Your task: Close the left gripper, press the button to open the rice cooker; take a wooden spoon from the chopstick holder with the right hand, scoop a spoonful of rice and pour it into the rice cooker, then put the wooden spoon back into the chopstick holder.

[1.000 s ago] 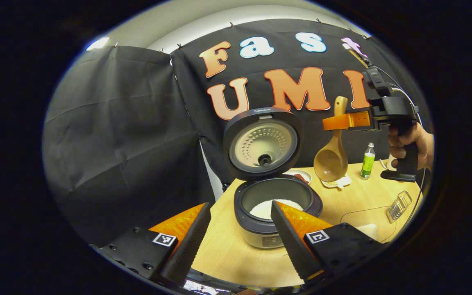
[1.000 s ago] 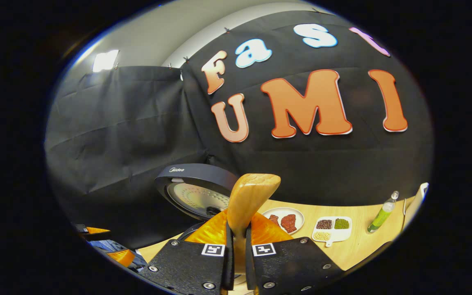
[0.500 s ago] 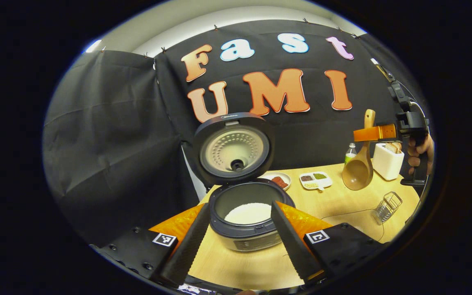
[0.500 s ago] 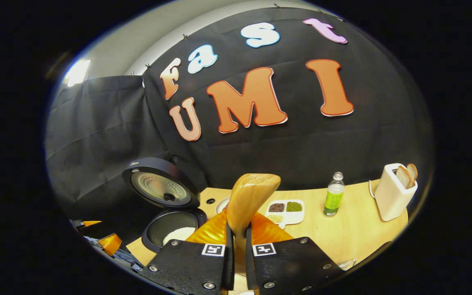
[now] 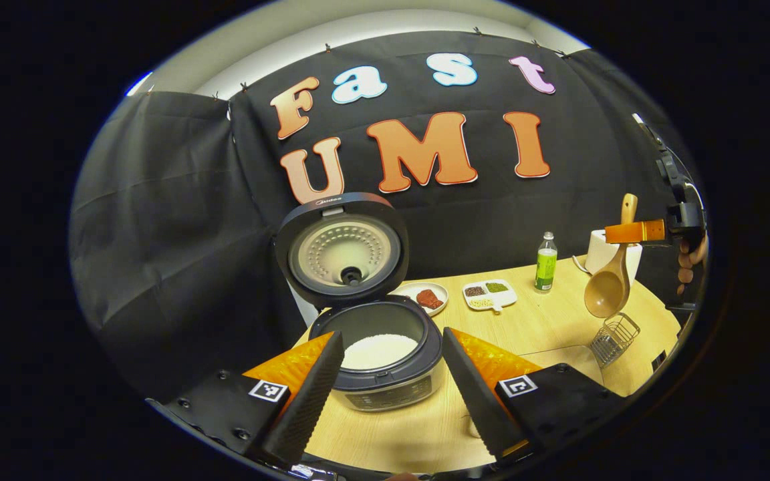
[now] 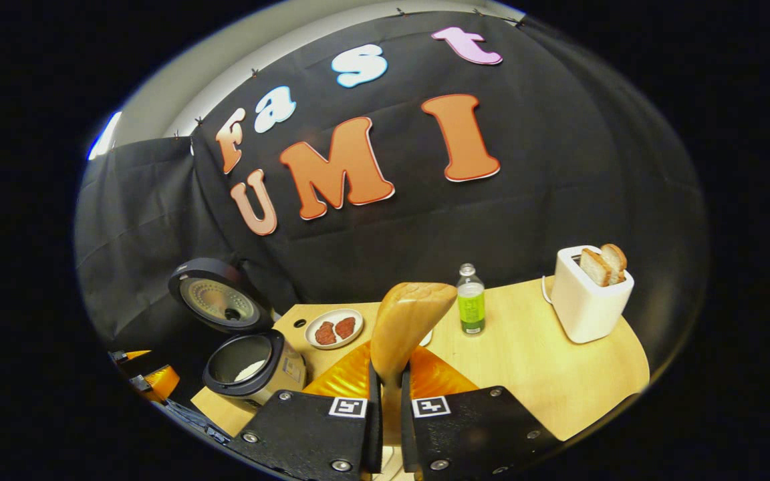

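Note:
The rice cooker [image 5: 385,381] stands on the wooden table with its lid [image 5: 341,248] up and white rice [image 5: 378,349] in the pot. My left gripper [image 5: 392,334] is open in front of the cooker and holds nothing. At the far right, my right gripper [image 5: 633,232] is shut on the handle of the wooden spoon [image 5: 607,290], whose bowl hangs down just above the wire chopstick holder [image 5: 614,337]. In the right gripper view, the spoon [image 6: 406,321] stands upright between the shut fingers of my right gripper [image 6: 388,374], and the cooker [image 6: 251,364] sits low on the left.
Along the back of the table are a round plate with red food [image 5: 425,297], a divided dish of grains [image 5: 488,295], a green bottle [image 6: 470,307] and a white toaster with bread [image 6: 589,294]. A black cable runs near the wire holder. My left gripper [image 6: 151,382] shows at the table's left edge.
My right gripper carried the spoon to the right, away from the cooker, until it hangs over the wire holder. The left gripper stays open; the cooker has slid left in its view.

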`<state>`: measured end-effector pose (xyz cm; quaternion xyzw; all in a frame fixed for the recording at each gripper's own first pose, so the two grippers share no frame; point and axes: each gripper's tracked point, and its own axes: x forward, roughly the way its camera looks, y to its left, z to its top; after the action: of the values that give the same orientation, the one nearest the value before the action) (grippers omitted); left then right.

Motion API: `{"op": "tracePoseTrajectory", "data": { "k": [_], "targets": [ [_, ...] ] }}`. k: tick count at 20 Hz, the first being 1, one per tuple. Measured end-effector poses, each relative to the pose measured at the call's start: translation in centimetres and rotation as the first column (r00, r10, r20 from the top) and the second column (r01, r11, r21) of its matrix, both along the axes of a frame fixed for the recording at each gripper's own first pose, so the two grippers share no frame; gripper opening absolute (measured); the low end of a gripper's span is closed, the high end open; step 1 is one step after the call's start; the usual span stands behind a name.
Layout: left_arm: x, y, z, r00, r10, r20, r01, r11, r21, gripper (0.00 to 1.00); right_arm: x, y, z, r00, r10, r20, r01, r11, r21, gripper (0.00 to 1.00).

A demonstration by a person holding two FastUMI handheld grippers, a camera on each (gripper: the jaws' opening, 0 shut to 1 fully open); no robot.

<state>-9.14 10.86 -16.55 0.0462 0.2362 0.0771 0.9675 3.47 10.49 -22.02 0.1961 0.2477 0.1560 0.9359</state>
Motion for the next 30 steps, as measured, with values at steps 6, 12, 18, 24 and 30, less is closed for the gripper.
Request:
{"op": "tracePoseTrajectory", "data": {
  "k": [6,12,18,24,30],
  "targets": [
    [0.3,-0.6,0.4,1.000,0.008,-0.014,-0.007,1.000,0.012,0.99,-1.2,-5.7,-4.5,0.993,-0.097,-0.069,0.095,0.995,-0.028,0.10],
    [0.3,-0.2,1.4,0.999,0.048,-0.024,-0.047,0.998,0.031,0.99,-1.8,-8.1,-9.9,0.980,-0.130,-0.153,0.126,0.991,-0.036,0.11],
    [-0.7,-0.4,1.2,0.991,0.128,-0.049,-0.127,0.992,0.014,0.91,-1.7,-6.9,-13.7,0.972,-0.105,-0.209,0.098,0.994,-0.039,0.11],
    [-0.8,-1.9,1.0,0.982,0.167,-0.086,-0.165,0.986,0.031,0.94,-3.2,-6.1,-16.0,0.973,-0.019,-0.230,0.002,0.997,-0.074,0.11],
    [0.2,-3.6,1.4,0.979,0.171,-0.112,-0.167,0.985,0.048,0.99,-5.2,-6.3,-15.7,0.968,0.049,-0.248,-0.066,0.996,-0.059,0.14]
  ]
}}
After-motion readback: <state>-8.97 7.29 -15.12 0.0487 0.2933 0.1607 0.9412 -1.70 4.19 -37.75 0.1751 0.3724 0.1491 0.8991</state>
